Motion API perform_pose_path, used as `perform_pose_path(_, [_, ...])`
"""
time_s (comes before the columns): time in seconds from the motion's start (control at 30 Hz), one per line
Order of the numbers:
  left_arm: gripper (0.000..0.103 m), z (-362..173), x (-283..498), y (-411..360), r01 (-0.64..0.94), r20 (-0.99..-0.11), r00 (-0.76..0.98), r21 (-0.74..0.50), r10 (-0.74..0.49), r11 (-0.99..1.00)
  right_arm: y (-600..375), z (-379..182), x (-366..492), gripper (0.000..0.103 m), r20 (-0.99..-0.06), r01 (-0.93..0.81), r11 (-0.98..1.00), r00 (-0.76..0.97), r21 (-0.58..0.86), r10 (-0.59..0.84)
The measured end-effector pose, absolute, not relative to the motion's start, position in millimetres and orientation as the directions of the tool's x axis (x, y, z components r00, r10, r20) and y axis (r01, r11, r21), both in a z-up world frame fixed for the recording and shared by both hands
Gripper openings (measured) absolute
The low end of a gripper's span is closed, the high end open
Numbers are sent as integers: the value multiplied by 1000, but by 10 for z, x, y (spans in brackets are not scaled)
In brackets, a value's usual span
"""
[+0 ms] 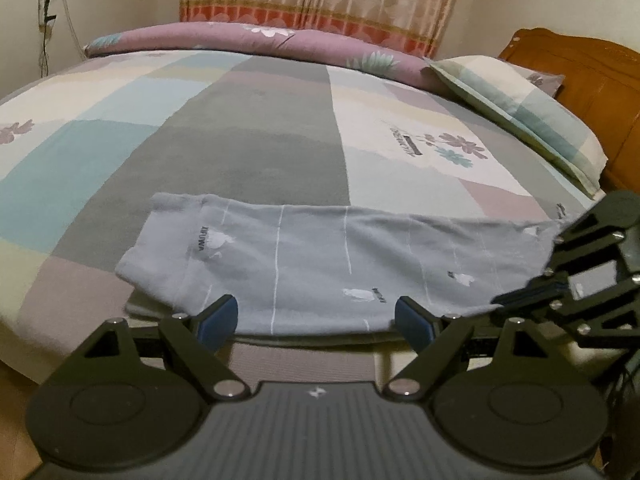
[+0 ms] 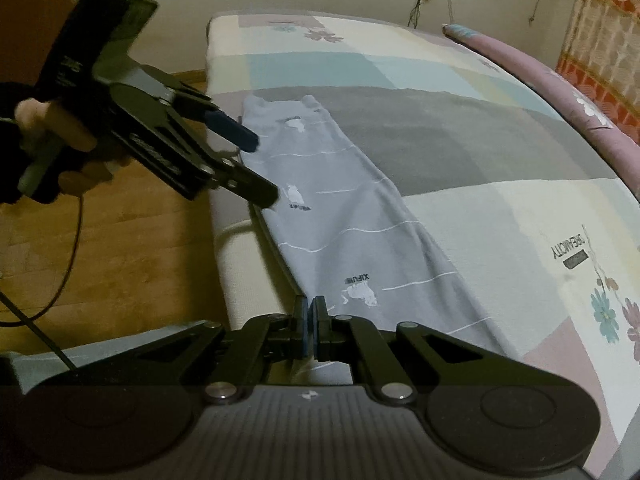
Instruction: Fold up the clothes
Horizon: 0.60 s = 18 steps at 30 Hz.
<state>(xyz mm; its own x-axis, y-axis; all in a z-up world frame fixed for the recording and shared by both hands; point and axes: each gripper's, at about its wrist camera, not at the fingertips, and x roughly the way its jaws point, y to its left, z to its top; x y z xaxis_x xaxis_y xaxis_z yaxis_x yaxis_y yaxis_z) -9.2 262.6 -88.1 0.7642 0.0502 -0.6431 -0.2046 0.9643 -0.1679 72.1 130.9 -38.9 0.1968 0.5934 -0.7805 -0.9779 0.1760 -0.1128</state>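
Observation:
A grey-blue garment (image 1: 320, 256) with thin white lines and small white prints lies flat in a long strip along the near edge of the bed (image 1: 260, 140). My left gripper (image 1: 316, 316) is open, its blue pads (image 1: 220, 316) standing wide apart at the garment's near hem, with only the cloth's edge between them. In the right wrist view, a hand holds the left gripper (image 2: 260, 168) over the far end of the garment (image 2: 352, 216). My right gripper (image 2: 310, 320) is shut on the near edge of the cloth at the other end, and its tips (image 1: 516, 300) show at the right.
The bed has a patchwork sheet in grey, teal, cream and mauve. A pillow (image 1: 520, 108) and wooden headboard (image 1: 580, 80) are at the right, and a rolled mauve quilt (image 1: 260, 40) lies along the far side under a curtain. Wooden floor (image 2: 120, 260) and a cable lie beside the bed.

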Motion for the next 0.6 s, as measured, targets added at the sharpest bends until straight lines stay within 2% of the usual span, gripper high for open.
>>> perform_pose_path(0.07, [86, -857, -175, 2619, -201, -641, 765, -149, 61, 968, 1322, -410, 707, 11, -782, -977, 173, 202, -122, 590])
perform_pose_path(0.2, [85, -846, -335, 2771, -287, -618, 777, -171, 125, 943, 1336, -417, 688, 16, -780, -976, 177, 209, -128, 590])
perform_pose_path(0.3, [83, -917, -416, 3137, -380, -603, 793, -385, 83, 841, 1324, -362, 674, 23, -763, -976, 187, 206, -114, 612])
perform_pose_path(0.33, [83, -990, -430, 3277, -389, -589, 807, -481, 38, 786, 1319, -343, 668, 27, -757, -975, 190, 210, -115, 618])
perform_pose_path(0.4, [83, -1069, -435, 3422, -375, -548, 837, -587, -10, 718, 1310, -310, 657, 29, -747, -972, 199, 222, -122, 627])
perform_pose_path(0.6, [83, -1169, -296, 3655, -397, -491, 871, -714, -8, 576, 1296, -263, 661, 30, -724, -968, 225, 236, -115, 648])
